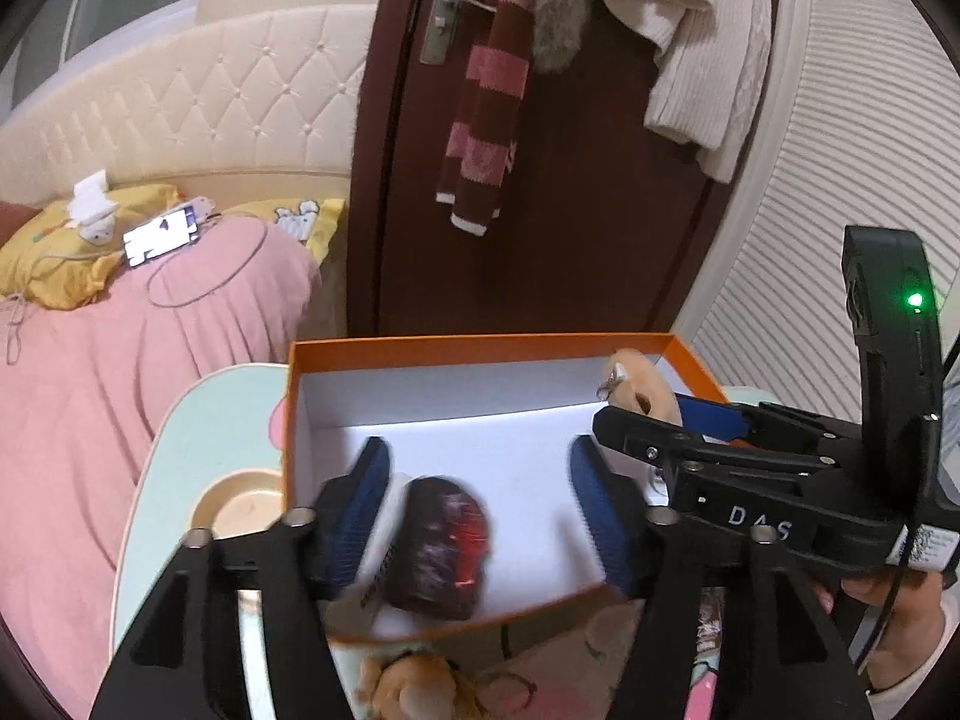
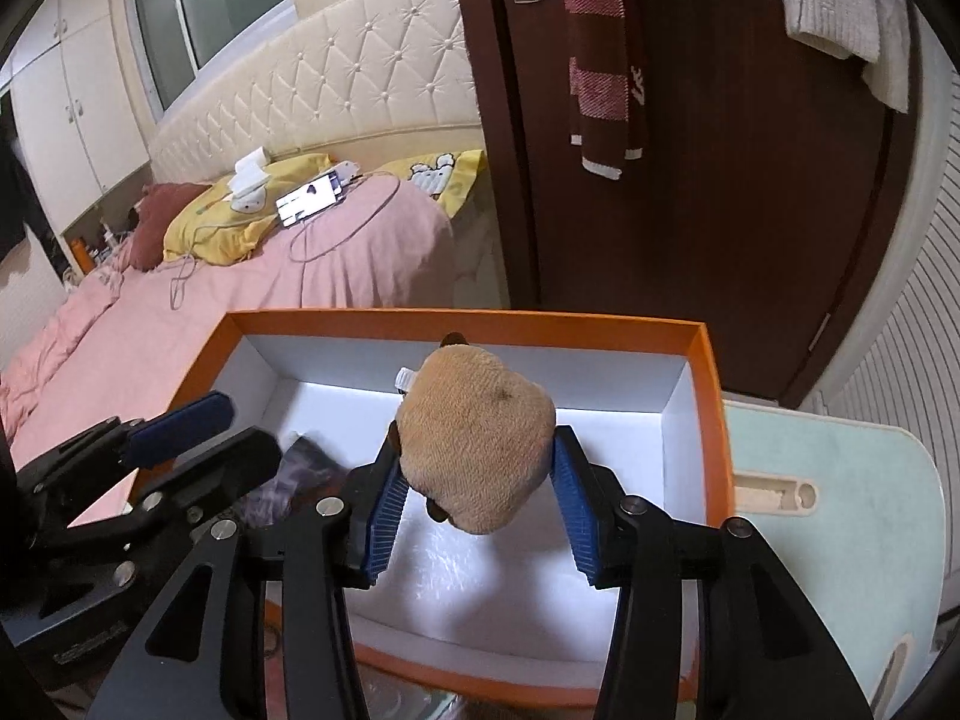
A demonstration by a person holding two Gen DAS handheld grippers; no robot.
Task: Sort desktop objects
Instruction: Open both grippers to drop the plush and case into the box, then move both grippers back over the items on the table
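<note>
An orange box (image 1: 480,348) (image 2: 468,318) with a white inside stands on the small table. My left gripper (image 1: 480,450) (image 2: 210,438) hangs over the box's near left part with its jaws wide apart. A blurred dark red packet (image 1: 444,546) (image 2: 300,468) lies between them, close to the left pad and well clear of the right one. My right gripper (image 2: 477,444) (image 1: 660,414) is over the box's middle, with a tan plush toy (image 2: 474,456) (image 1: 636,384) between its blue pad tips. Both pads touch the toy, which hangs above the box floor.
The box sits on a pale green table (image 1: 228,396) (image 2: 840,468) with a cream cup recess (image 1: 240,504). Another orange plush (image 1: 408,684) lies near the front edge. A bed with a pink cover (image 2: 240,300) is to the left and a brown door (image 2: 720,180) behind. A hand (image 1: 888,600) holds the right gripper.
</note>
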